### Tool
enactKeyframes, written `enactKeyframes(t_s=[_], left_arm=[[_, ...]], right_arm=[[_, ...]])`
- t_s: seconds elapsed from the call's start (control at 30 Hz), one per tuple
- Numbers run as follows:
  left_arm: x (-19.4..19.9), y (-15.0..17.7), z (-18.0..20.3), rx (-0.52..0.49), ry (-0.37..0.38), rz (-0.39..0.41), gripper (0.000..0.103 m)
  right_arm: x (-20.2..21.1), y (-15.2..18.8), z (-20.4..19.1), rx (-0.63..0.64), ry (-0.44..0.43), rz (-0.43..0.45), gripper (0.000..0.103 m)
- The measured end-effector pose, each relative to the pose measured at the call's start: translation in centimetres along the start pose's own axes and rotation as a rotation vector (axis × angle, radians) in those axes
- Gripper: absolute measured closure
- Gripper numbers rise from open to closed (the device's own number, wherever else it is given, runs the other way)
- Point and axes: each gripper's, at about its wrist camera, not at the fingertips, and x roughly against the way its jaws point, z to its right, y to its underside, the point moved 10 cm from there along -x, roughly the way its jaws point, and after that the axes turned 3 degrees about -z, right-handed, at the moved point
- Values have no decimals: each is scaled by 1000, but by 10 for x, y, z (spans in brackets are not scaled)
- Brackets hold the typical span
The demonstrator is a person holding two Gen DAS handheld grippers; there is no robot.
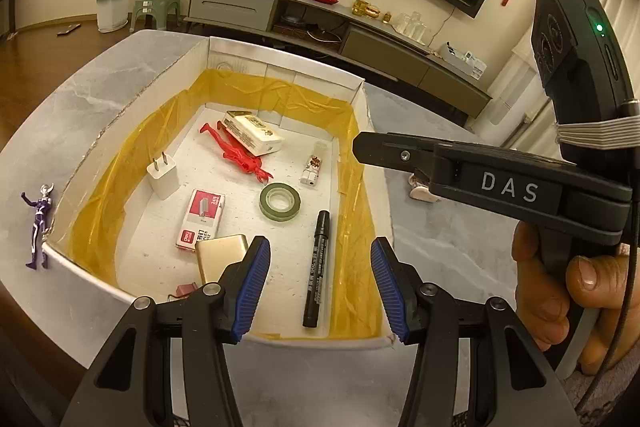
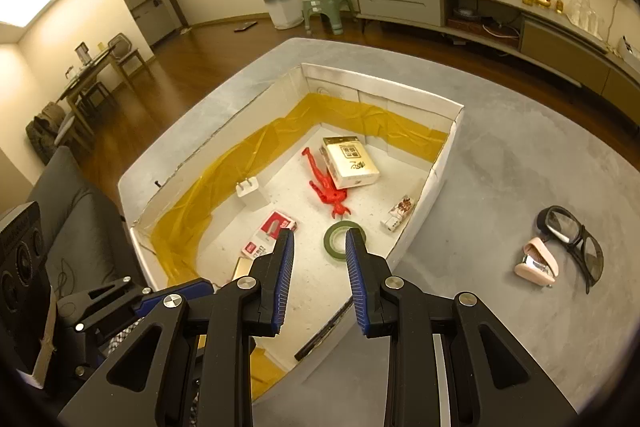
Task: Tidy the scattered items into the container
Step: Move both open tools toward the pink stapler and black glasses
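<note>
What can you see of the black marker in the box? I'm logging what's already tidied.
The black capped marker pen lies flat on the white box floor, lengthwise near the yellow-taped right wall. White print runs along its barrel. It looks like plastic and touches nothing but the floor. It lies between the open left tool's fingers in view, ungripped.

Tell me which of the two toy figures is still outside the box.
The purple figure, lying on the grey table against the box's outer left wall. The red figure is already inside, partly under the cream carton.

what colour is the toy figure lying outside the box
Purple with silver trim: the toy figure shows only in the left wrist view.
</note>
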Motion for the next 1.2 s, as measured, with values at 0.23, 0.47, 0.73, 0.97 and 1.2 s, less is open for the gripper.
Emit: enactKeyframes(t_s=[0.23,0.47,0.73,0.97,1.2], left_arm=[[10,5,6,-4,-15,2,49],[20,7,19,-27,-28,13,47],[21,17,44,-70,-34,1,47],[14,30,79,-130,-30,-21,47],[1,44,125,-212,-18,-53,47]], right_arm=[[13,10,-4,1,-27,12,74],[31,21,-8,10,-66,33,73],[55,45,2,-10,-99,63,72],[78,72,28,-63,-120,94,72],[97,99,72,-146,-122,129,72]])
